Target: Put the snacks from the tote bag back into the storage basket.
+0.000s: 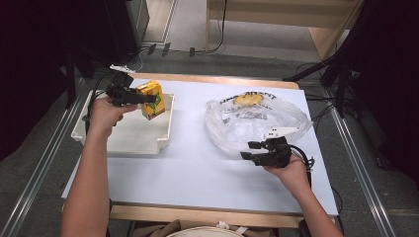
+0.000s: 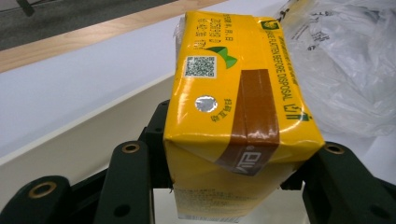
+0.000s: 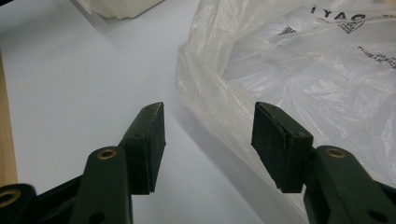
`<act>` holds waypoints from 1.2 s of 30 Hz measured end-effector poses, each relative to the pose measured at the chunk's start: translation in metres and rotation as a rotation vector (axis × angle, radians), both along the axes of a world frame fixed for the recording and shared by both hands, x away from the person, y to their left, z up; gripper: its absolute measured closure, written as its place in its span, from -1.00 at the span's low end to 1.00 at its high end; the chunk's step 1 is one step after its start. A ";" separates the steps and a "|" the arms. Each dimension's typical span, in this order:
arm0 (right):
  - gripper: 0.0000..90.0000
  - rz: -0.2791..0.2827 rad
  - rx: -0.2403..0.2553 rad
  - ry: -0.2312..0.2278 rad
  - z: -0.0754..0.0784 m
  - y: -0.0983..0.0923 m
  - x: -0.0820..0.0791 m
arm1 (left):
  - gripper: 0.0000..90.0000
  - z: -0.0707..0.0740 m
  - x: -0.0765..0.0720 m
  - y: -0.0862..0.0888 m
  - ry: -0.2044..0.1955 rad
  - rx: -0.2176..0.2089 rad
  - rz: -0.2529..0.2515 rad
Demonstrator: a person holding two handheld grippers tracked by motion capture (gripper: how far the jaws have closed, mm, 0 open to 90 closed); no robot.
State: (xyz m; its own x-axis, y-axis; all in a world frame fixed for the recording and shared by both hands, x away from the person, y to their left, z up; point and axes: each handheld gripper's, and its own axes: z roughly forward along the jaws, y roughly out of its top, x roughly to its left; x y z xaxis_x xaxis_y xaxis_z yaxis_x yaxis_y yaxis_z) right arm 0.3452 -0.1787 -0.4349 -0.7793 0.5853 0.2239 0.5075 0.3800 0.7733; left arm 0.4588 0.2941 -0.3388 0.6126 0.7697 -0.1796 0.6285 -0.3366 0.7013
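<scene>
A yellow drink carton hangs tilted over the far right corner of the white tray, with my left gripper shut on its sides. In the left gripper view the carton sits between the two black jaws, its foil straw hole and brown stripe facing me. My right gripper rests low at the near edge of the clear plastic bag, jaws open. In the right gripper view its pads stand apart with the bag's edge just beyond them. A yellow item lies inside the bag's far side.
The white table sheet spreads between tray and bag, with a wooden edge at the front. Cables and black stands crowd the floor behind and to the right.
</scene>
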 end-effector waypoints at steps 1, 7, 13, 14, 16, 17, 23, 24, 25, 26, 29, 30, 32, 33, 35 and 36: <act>0.01 0.000 0.000 -0.001 0.000 0.000 0.000 | 0.16 -0.002 0.001 0.000 -0.001 0.002 0.003; 0.01 -0.001 -0.001 0.000 0.000 0.000 0.000 | 0.16 -0.015 0.004 -0.002 -0.020 0.019 0.025; 0.02 0.000 0.000 0.001 0.000 0.000 0.000 | 0.16 -0.027 0.009 -0.006 0.002 0.032 0.030; 0.02 -0.001 0.001 0.002 0.000 0.000 0.000 | 0.16 -0.029 0.010 -0.006 0.003 0.032 0.032; 0.02 0.000 0.001 0.000 0.000 0.000 0.000 | 0.15 -0.032 0.011 -0.007 0.007 0.033 0.043; 0.02 0.000 0.001 0.001 0.000 0.000 0.000 | 0.16 -0.033 0.012 -0.008 0.006 0.032 0.048; 0.02 0.003 -0.001 0.000 0.000 0.000 0.000 | 0.15 -0.042 0.014 -0.013 -0.016 0.044 0.069; 0.02 0.003 0.000 0.000 0.000 0.000 0.000 | 0.15 -0.043 0.014 -0.013 -0.018 0.042 0.074; 0.02 0.002 0.000 0.000 0.000 0.000 0.000 | 0.15 -0.044 0.015 -0.014 -0.017 0.046 0.077; 0.02 0.001 0.001 0.000 -0.001 0.000 0.000 | 0.15 -0.045 0.016 -0.014 -0.014 0.049 0.078; 0.02 0.000 0.000 0.000 -0.001 0.000 0.000 | 0.15 -0.050 0.018 -0.016 -0.008 0.066 0.076; 0.02 0.001 -0.001 -0.001 -0.001 0.000 0.000 | 0.15 -0.051 0.018 -0.018 -0.005 0.070 0.079; 0.02 0.001 -0.001 0.000 -0.001 0.000 0.000 | 0.15 -0.053 0.019 -0.019 -0.002 0.076 0.079; 0.02 0.001 -0.003 0.002 -0.001 0.000 0.000 | 0.15 -0.055 0.020 -0.020 -0.003 0.077 0.081; 0.02 0.000 -0.003 0.002 -0.001 0.000 0.000 | 0.15 -0.057 0.021 -0.022 -0.002 0.076 0.083; 0.02 0.000 -0.003 0.002 -0.001 0.000 0.000 | 0.15 -0.058 0.021 -0.023 -0.002 0.076 0.083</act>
State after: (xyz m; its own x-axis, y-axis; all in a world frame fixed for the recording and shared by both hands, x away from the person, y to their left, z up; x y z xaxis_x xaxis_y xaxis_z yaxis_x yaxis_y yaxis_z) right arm 0.3449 -0.1787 -0.4356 -0.7791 0.5856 0.2237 0.5090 0.3827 0.7710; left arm 0.4801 0.2716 -0.3968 0.5464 0.8292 -0.1181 0.6553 -0.3355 0.6768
